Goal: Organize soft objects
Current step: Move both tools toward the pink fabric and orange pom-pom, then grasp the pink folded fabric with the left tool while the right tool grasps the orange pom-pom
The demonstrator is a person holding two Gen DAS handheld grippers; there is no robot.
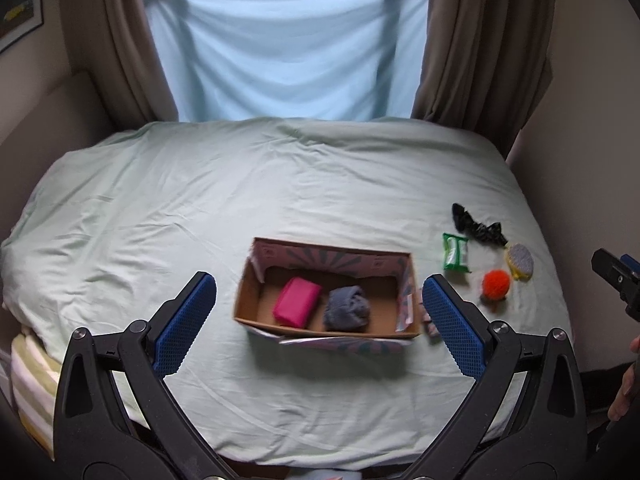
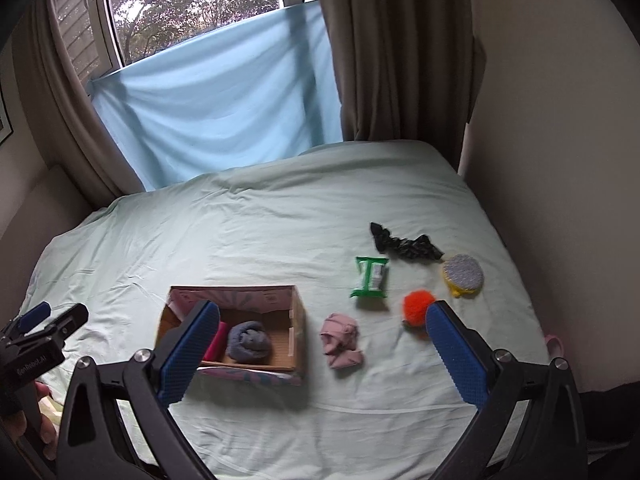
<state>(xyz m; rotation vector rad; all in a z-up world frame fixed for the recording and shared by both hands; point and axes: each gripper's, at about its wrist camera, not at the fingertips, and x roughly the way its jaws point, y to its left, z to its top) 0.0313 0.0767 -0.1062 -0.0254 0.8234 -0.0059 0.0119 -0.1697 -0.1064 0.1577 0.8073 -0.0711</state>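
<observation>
An open cardboard box (image 1: 248, 280) (image 2: 298, 320) sits on the bed and holds a pink pad (image 1: 297, 301) and a rolled grey sock (image 1: 346, 307) (image 2: 249, 341). To its right lie a pale pink cloth (image 2: 341, 340), a green packet (image 1: 455, 252) (image 2: 370, 276), an orange fuzzy ball (image 1: 496, 285) (image 2: 416, 307), a yellow-and-grey sponge (image 1: 519, 261) (image 2: 463, 274) and a black scrunched cloth (image 1: 476, 226) (image 2: 404, 242). My left gripper (image 1: 320, 320) is open and empty above the box. My right gripper (image 2: 324, 344) is open and empty above the pink cloth.
The pale green bed sheet (image 1: 240, 184) covers the whole surface. A blue sheet (image 1: 280, 52) hangs over the window between brown curtains (image 1: 480, 40). A wall runs along the bed's right side (image 2: 560, 160). A striped towel (image 1: 32, 380) hangs at the bed's left edge.
</observation>
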